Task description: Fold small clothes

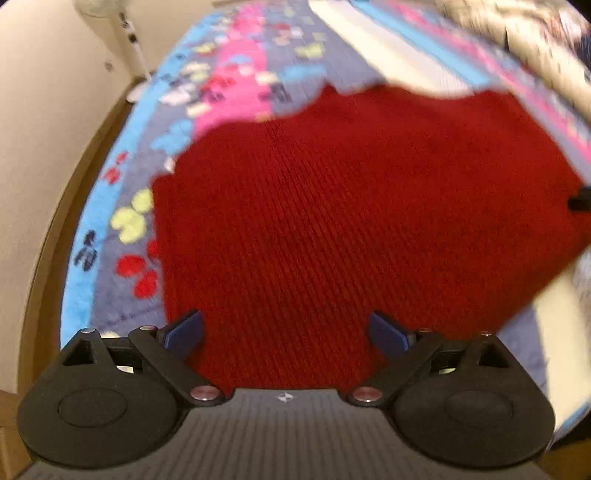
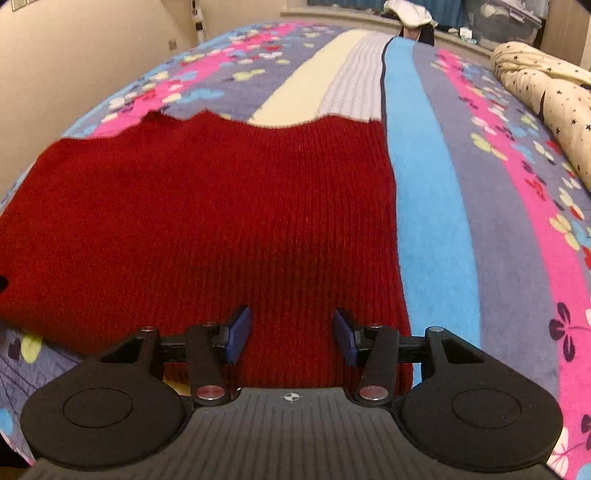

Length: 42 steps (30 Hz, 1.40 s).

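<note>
A red knitted garment (image 1: 351,221) lies spread flat on a flowered blanket (image 1: 236,85). My left gripper (image 1: 284,321) hovers over its near part, jaws wide open with only the knit showing between the blue pads. In the right wrist view the same red garment (image 2: 207,221) fills the left and middle, its right edge running along a blue stripe of the blanket (image 2: 436,229). My right gripper (image 2: 291,314) stands open, about half wide, above the garment's near right part, and its pads press on nothing. A cream and grey striped cloth (image 2: 332,92) lies beyond the red garment.
A cream bundle with black stars (image 2: 546,92) lies at the far right of the bed. A wooden bed edge (image 1: 55,240) and a pale wall run along the left, with a white fan stand (image 1: 133,44) in the corner. Boxes and clothes (image 2: 509,22) sit beyond the bed.
</note>
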Tool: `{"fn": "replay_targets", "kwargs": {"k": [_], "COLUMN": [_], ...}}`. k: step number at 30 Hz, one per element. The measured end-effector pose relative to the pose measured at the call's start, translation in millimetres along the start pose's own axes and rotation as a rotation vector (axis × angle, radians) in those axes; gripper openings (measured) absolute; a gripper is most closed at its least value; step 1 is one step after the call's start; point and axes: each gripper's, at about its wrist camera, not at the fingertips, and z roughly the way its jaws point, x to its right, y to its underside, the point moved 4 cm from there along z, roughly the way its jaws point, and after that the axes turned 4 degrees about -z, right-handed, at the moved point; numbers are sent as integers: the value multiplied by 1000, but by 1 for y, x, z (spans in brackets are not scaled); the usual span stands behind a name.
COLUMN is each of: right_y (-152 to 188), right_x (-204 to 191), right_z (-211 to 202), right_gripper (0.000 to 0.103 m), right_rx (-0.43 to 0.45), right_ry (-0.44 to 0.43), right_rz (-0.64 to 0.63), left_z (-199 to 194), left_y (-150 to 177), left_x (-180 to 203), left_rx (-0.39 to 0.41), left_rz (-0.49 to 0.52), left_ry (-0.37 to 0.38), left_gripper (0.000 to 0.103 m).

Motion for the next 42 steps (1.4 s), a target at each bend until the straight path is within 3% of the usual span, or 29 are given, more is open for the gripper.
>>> {"fn": "replay_targets", "kwargs": {"k": [5,8,13,26,35,42], "right_y": [-11,-15,-15,-22,-21,-17], "right_x": [-16,-25,-42,-72,-122,-158], "right_z": [-19,-25,-34,-59,-55,-44], "right_gripper": [52,53,53,52,52,51], "right_rx": [148,196,258,397,440,407], "right_ry": [24,36,21,0,-27,-96], "right_rz": [-101,-150,-191,-191,-261,-329], "left_z": [-14,-20,-30,-43,-44,-43], "left_y": [-15,-22,-28,-16,-5,-1], "left_x": [-22,-31,-48,-79,-96,-102], "left_rx": [93,121,176,189,181,169], "left_rz": [-118,-155,-220,-328,-349,-336], "left_ry": [-47,-103,-129,-132,-138,-148], "left_gripper": [98,98,98,96,83,74]}}
